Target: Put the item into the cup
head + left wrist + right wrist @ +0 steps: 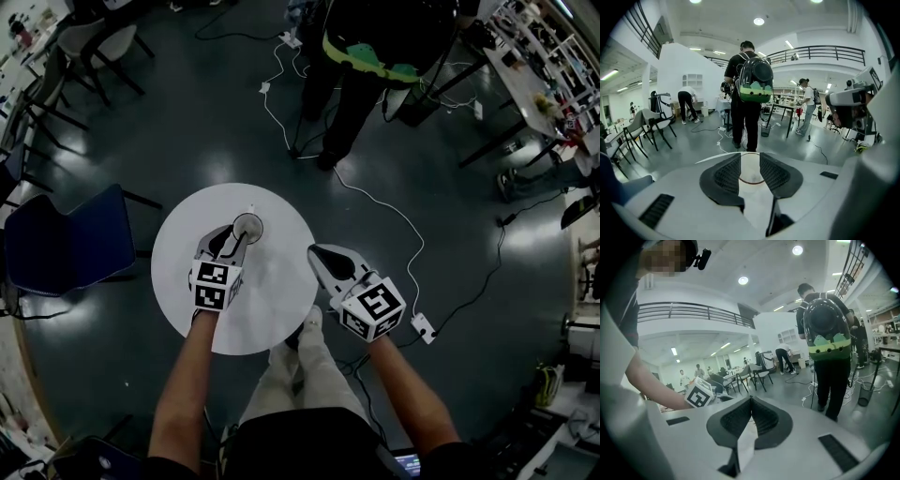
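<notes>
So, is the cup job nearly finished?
It looks almost done. The left tongs are open, with the cup showing between them on the white table, and they grip nothing, so the drop seems made. I can't tell whether the item is inside the cup. The right tongs are shut and empty. Probably left: draw the left tongs away.

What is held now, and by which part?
Nothing is held. The left hand-held gripper is open at the cup; the right hand-held gripper is shut and empty.
</notes>
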Tool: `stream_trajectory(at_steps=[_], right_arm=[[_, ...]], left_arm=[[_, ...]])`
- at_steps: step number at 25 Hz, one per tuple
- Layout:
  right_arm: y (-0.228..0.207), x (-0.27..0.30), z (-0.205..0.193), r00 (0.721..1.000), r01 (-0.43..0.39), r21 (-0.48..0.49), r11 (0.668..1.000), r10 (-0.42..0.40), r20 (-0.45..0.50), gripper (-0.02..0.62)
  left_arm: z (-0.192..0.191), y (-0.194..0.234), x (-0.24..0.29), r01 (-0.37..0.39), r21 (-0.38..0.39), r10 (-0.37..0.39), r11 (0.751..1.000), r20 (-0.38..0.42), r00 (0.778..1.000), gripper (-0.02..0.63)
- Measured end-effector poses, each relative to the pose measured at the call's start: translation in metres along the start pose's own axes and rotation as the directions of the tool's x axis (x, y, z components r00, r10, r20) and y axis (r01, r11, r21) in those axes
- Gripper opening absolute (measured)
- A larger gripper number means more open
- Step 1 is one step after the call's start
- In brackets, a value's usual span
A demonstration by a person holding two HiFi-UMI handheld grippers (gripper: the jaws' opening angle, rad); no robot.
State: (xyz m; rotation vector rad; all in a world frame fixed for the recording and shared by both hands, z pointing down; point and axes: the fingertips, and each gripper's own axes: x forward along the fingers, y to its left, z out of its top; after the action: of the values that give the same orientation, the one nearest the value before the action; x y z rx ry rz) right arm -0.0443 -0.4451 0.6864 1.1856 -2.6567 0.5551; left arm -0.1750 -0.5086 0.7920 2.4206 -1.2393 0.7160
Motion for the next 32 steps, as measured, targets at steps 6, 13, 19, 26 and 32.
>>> stream_trajectory(at_steps=[6,13,19,26,32], right_arm=[[0.013,-0.006,0.013,1.000,-0.004,-0.023,1.000,0.005,0.014,0.017],[0.045,-0.013,0.044,0.999,-0.014,-0.069,0.998,0.016,0.035,0.017],[0.069,-0.026,0.071,0.998,-0.040,-0.145,0.989,0.047,0.040,0.017],[0.088,-0.049,0.088,0.996,-0.032,-0.166,0.986,0.046,0.081,0.017],[0.108,-0.068,0.106,0.993,-0.033,-0.184,0.982,0.054,0.109,0.017]], left_arm=[[0.012,-0.008,-0.026,-0.001,0.011,0.000,1.000,0.042,0.999,0.124],[0.035,-0.013,-0.075,0.010,0.012,-0.011,1.000,0.112,0.994,0.084],[0.060,-0.032,-0.116,0.013,0.009,-0.014,1.000,0.177,0.984,0.055],[0.079,-0.059,-0.159,0.039,0.014,-0.041,0.999,0.236,0.971,0.037],[0.101,-0.078,-0.199,0.043,0.045,-0.054,0.998,0.293,0.955,0.029]])
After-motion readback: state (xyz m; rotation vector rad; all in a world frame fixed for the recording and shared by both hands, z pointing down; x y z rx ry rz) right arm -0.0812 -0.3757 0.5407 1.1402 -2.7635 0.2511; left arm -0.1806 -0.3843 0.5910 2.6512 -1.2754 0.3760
